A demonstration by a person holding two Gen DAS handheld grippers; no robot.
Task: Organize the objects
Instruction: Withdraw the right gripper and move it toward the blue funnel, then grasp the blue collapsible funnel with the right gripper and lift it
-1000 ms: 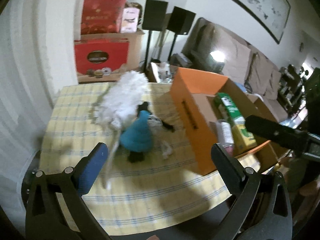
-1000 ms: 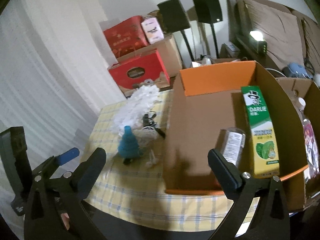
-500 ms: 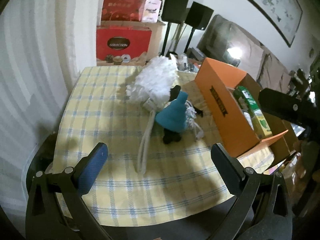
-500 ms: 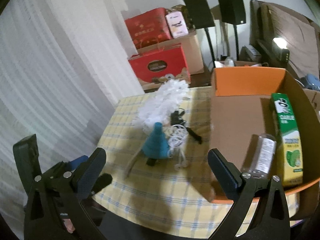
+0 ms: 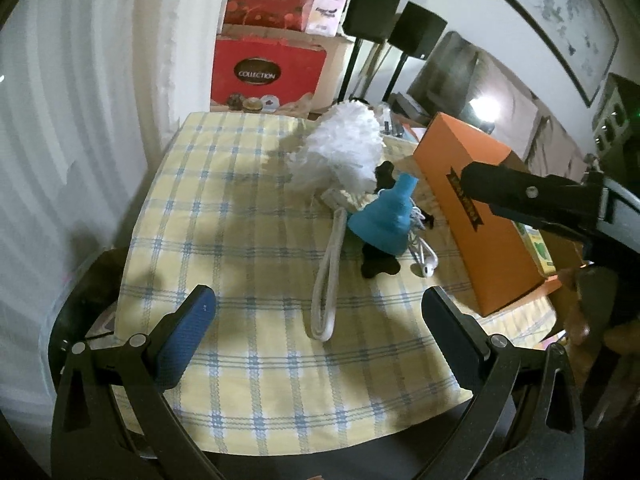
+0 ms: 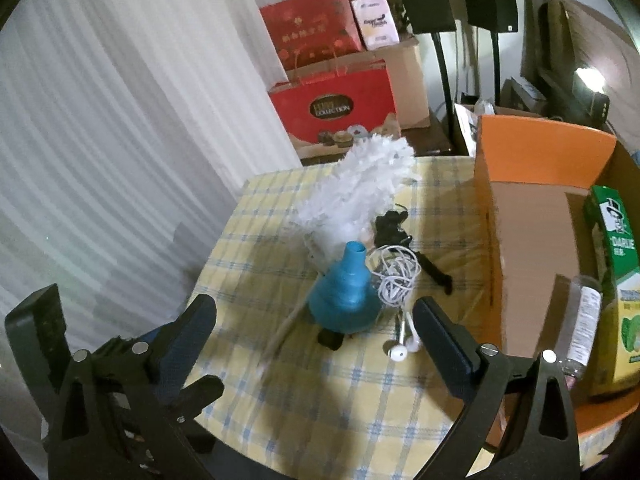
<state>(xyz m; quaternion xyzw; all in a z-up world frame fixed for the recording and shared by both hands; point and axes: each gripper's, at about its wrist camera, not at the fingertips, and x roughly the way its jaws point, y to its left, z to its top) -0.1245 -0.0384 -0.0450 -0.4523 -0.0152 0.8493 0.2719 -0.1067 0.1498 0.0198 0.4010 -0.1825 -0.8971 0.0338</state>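
Both grippers have swung from the orange box [image 6: 532, 236] toward the pile at frame centre.
Your left gripper [image 5: 316, 332] and right gripper [image 6: 316, 332] gape empty; take the blue vase [image 6: 346, 292] low, clear of what looks like tangled earphones [image 6: 394, 280].

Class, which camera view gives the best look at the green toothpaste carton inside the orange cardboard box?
The right wrist view: it looks into the open orange cardboard box, so the green toothpaste carton shows its printed face beside a clear bottle. The left wrist view shows only a green sliver behind the box wall.
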